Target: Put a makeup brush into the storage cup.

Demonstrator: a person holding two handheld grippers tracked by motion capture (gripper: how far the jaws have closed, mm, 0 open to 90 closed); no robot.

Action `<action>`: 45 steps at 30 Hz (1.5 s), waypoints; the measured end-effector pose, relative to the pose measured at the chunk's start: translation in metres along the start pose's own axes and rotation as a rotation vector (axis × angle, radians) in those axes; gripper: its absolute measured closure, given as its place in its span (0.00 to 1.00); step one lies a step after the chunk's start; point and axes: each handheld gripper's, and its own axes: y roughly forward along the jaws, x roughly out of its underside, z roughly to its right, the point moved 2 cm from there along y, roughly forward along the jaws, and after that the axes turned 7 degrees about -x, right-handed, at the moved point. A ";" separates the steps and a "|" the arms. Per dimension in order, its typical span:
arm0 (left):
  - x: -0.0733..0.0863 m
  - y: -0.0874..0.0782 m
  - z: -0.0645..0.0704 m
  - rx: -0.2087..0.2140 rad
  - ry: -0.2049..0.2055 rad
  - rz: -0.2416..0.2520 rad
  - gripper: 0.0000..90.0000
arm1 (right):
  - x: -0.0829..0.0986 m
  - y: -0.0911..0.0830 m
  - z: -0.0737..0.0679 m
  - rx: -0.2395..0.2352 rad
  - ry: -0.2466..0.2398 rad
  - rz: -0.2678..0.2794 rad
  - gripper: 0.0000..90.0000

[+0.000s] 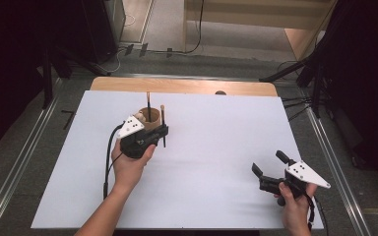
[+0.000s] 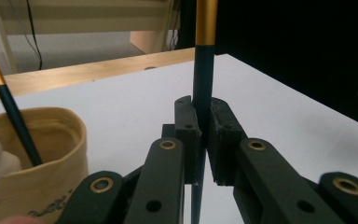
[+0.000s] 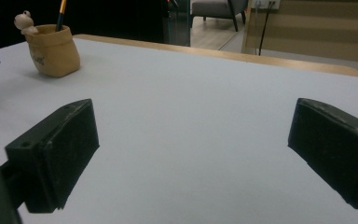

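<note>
A tan pen pot [image 1: 150, 120] stands on the white table [image 1: 211, 162], left of the middle. One paintbrush [image 1: 148, 103] stands in it. My left gripper [image 1: 163, 132] is just right of the pot, shut on a second dark-handled paintbrush [image 1: 163, 118] held upright. In the left gripper view the jaws [image 2: 204, 121] clamp that brush's handle [image 2: 201, 88] below its gold ferrule, with the pot [image 2: 42, 154] close on the left. My right gripper [image 1: 268, 162] is open near the table's front right corner, with nothing between its jaws [image 3: 191, 144]. Far off in the right gripper view is the pot [image 3: 53, 53].
A small pale figure [image 3: 24, 21] perches on the pot's rim. A wooden strip [image 1: 182, 86] runs along the table's far edge. Dark stands and cables surround the table on the floor.
</note>
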 end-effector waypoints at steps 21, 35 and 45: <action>-0.023 0.000 -0.034 -0.093 -0.018 0.053 0.94 | 0.009 -0.015 0.013 0.009 -0.009 -0.011 0.00; -0.030 0.003 -0.051 -0.155 -0.038 0.106 0.94 | 0.010 -0.014 0.013 0.007 -0.008 -0.016 0.00; -0.028 0.016 -0.054 -0.194 -0.004 0.139 0.94 | 0.010 -0.014 0.013 0.007 -0.007 -0.017 0.00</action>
